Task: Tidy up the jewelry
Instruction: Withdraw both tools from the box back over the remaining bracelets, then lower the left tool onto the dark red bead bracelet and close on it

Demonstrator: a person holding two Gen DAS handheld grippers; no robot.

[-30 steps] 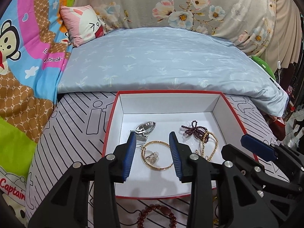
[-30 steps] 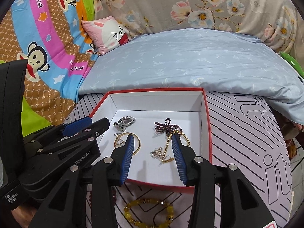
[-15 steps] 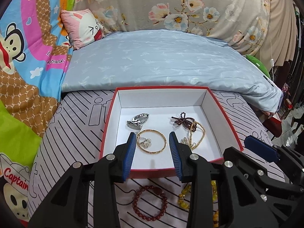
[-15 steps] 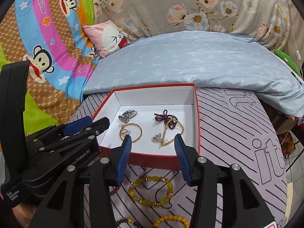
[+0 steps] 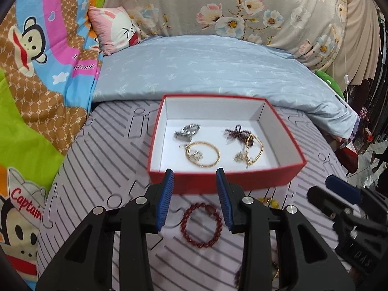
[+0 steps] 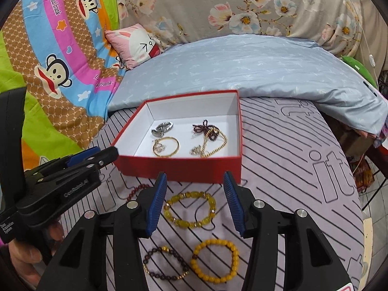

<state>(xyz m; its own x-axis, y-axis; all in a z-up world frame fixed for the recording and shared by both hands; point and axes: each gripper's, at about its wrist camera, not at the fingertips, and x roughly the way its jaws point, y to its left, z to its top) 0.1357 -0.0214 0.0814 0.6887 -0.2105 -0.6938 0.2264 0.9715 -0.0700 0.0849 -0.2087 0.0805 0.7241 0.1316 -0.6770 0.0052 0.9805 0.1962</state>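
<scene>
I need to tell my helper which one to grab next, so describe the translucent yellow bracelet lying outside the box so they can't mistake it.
Start at the red box on the striped mat. Just in front of its near wall lies the translucent yellow bracelet, framed by the right gripper. Unlike the opaque orange-yellow bead bracelet and the dark bead bracelet nearer the camera, its glassy beads are long, with small gold spacers.

A home bedroom: a bed with a blue quilt point(image 5: 206, 72), floral bedding point(image 5: 242, 4) and a cartoon-monkey blanket point(image 6: 60, 55).
</scene>
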